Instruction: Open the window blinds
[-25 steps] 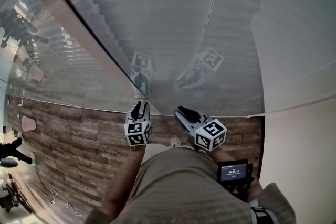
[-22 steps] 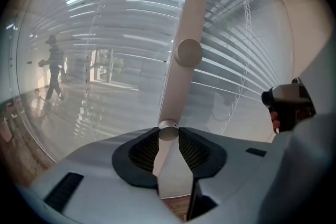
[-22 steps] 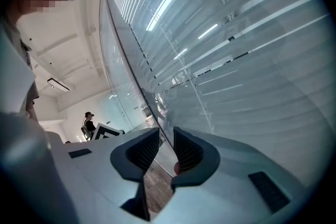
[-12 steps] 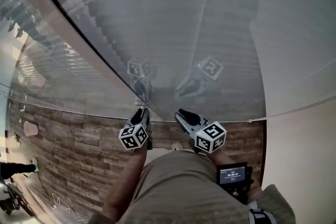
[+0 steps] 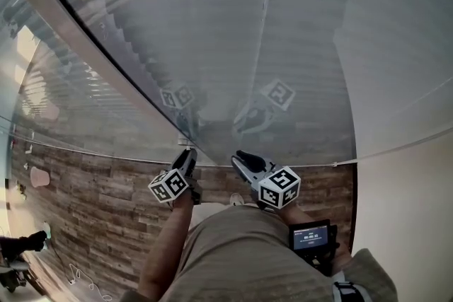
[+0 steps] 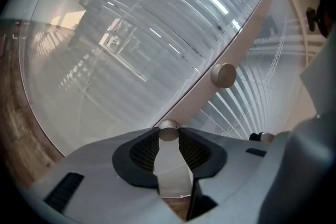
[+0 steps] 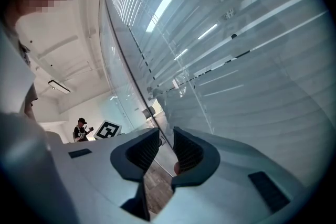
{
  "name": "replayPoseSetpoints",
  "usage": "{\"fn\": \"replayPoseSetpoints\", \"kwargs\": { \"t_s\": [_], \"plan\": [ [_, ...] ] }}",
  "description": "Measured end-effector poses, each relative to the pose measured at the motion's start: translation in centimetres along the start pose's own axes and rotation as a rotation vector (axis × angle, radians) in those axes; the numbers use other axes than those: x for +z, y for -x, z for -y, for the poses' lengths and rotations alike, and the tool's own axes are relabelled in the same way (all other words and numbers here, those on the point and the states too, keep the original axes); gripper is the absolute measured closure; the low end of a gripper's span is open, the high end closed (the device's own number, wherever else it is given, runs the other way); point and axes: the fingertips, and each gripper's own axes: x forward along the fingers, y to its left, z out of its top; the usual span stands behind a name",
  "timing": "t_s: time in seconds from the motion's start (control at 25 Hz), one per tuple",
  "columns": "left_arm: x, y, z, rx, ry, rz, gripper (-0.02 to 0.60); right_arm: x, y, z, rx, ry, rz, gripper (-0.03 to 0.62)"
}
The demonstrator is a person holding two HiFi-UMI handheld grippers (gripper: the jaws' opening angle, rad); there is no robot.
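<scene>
Grey horizontal-slat window blinds (image 5: 283,46) fill the upper half of the head view behind a tall glass pane (image 5: 212,25), which reflects both grippers. A pale upright frame post (image 5: 106,53) runs from 10 o'clock down to the centre, splitting the glazing in two.

The left gripper (image 5: 190,152) sits at the foot of that post. Its jaws are closed on a small round silver metal knob (image 6: 168,131) set on the post. In the left gripper view, the knob is pinched between the two ribbed black pads (image 6: 144,150). A second round knob (image 6: 224,75) sits higher on the same post, toward 1 o'clock, apart from the gripper.

The right gripper (image 5: 239,155) hovers just beside the left one, toward 3 o'clock. Its jaws stand a narrow gap apart and hold nothing, with the tips near the glass.

Below the bottom edge of the glazing, brown wood-plank floor (image 5: 92,187) spreads toward 8 o'clock, with open room on that side. A plain white wall (image 5: 410,208) closes in the space at 4 o'clock. The person's beige clothing (image 5: 241,251) fills 6 o'clock.
</scene>
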Motion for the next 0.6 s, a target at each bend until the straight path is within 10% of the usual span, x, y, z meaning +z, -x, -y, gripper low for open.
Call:
{"fn": "replayPoseSetpoints", "kwargs": {
  "t_s": [0.6],
  "plan": [
    [0.1, -0.1, -0.3, -0.104, 0.229, 0.016, 0.452, -0.6, 1.1, 0.4, -0.018, -0.012, 0.005, 0.503]
  ]
}}
